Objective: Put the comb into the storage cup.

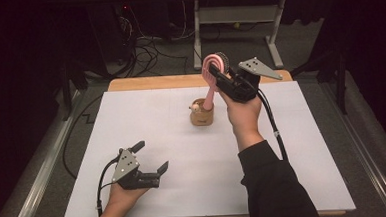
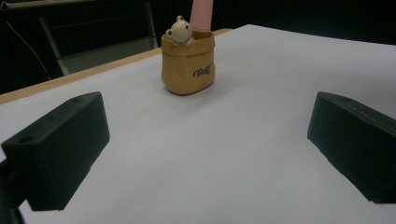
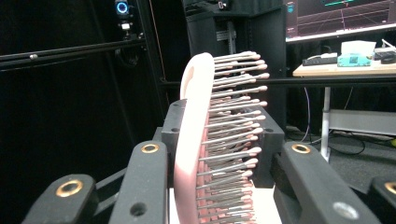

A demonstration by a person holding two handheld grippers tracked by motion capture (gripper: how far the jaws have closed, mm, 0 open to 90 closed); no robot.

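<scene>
A pink hairbrush point(image 1: 213, 70) stands with its handle down in a small tan holder point(image 1: 202, 114) that has a little bear figure on its rim. My right gripper point(image 1: 217, 71) is raised above the holder and shut on the brush's head. In the right gripper view the pink back and bristles point(image 3: 219, 140) sit between the two black jaws. My left gripper point(image 1: 151, 157) rests low at the near left of the white mat, open with nothing between its jaws. The left gripper view shows the holder point(image 2: 188, 63) ahead, with the pink handle point(image 2: 201, 14) rising out of it.
A white mat point(image 1: 293, 148) covers the wooden table, whose far edge point(image 1: 154, 83) shows behind it. Cables and a desk frame point(image 1: 236, 16) lie on the dark floor beyond. A monitor point(image 3: 336, 16) and a cluttered desk stand far off in the right gripper view.
</scene>
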